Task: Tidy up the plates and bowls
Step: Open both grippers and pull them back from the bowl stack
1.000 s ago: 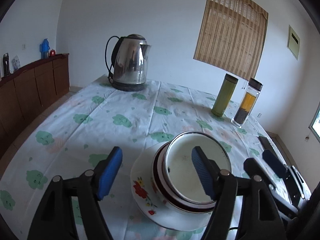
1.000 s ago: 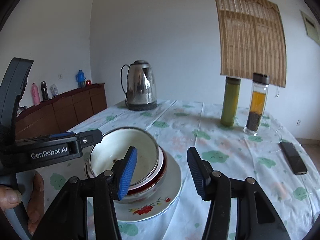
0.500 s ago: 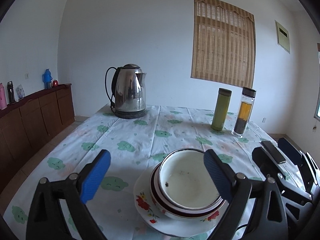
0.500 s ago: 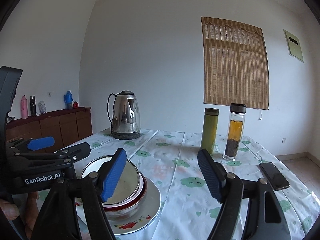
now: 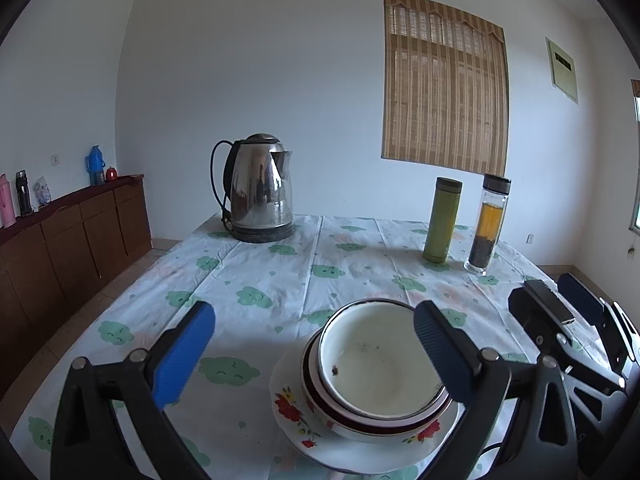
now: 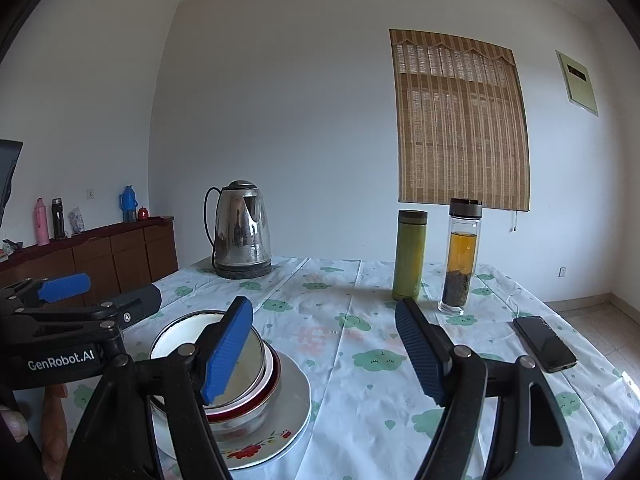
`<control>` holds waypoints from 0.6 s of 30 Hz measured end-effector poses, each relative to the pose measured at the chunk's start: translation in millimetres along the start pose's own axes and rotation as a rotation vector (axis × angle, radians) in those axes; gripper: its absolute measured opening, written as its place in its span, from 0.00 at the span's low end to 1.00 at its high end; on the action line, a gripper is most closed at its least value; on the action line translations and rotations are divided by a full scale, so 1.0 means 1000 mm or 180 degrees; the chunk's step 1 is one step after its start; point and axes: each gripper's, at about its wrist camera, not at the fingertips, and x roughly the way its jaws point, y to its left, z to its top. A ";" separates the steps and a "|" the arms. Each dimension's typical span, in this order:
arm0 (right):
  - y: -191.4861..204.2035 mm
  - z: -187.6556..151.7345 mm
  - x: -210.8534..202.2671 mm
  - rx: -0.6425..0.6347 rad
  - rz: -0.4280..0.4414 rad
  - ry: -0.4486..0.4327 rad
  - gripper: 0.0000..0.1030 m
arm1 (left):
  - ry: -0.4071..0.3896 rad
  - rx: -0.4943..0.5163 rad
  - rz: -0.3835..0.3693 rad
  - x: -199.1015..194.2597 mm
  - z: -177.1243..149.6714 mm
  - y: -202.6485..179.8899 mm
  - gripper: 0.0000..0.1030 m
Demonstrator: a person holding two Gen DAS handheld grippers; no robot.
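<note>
Moved: both grippers have backed away from the bowls; a second ago the left gripper [image 5: 314,344] had a blue pad inside the top bowl [image 5: 380,364], and now it sits clear of it.
Left jaws: just opened further, spread wide, nothing between the pads.
Right gripper [image 6: 324,348]: jaws also widened, released, empty, just right of the bowls.
Bowls: nested upright on the flowered plate [image 5: 292,404], well in front of the kettle [image 5: 260,188].
Meaning: stack looks finished and let go.
Writing: "GenRobot.AI" on the left gripper's side, seen in the right view.
</note>
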 end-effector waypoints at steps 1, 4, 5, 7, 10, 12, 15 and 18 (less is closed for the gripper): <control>-0.001 0.000 -0.001 0.0012 -0.0005 -0.0011 0.73 | 0.0000 0.0002 0.0005 0.000 0.000 0.000 0.99; -0.002 0.000 -0.001 0.0031 -0.0013 -0.0011 0.73 | 0.0010 0.0006 0.0007 0.000 0.000 0.000 0.99; -0.002 0.000 -0.001 0.0033 -0.0016 -0.0005 0.73 | 0.0015 0.0011 0.0010 0.000 0.000 0.000 0.99; -0.002 0.000 0.000 0.0032 -0.0017 -0.0001 0.74 | 0.0021 0.0015 0.0009 0.000 -0.001 0.000 0.99; -0.002 0.000 0.000 0.0030 -0.0025 -0.0007 0.74 | 0.0025 0.0012 0.0012 0.000 0.000 0.000 0.99; -0.002 -0.001 0.000 0.0032 -0.0030 -0.0013 0.74 | 0.0039 -0.0003 0.0007 0.001 0.000 0.001 0.99; -0.003 -0.001 -0.001 0.0040 -0.0036 -0.0019 0.74 | 0.0063 -0.0012 -0.0007 0.002 0.000 0.002 1.00; -0.004 -0.001 -0.001 0.0044 -0.0042 -0.0025 0.74 | 0.0095 0.0003 -0.0021 0.003 -0.001 0.001 1.00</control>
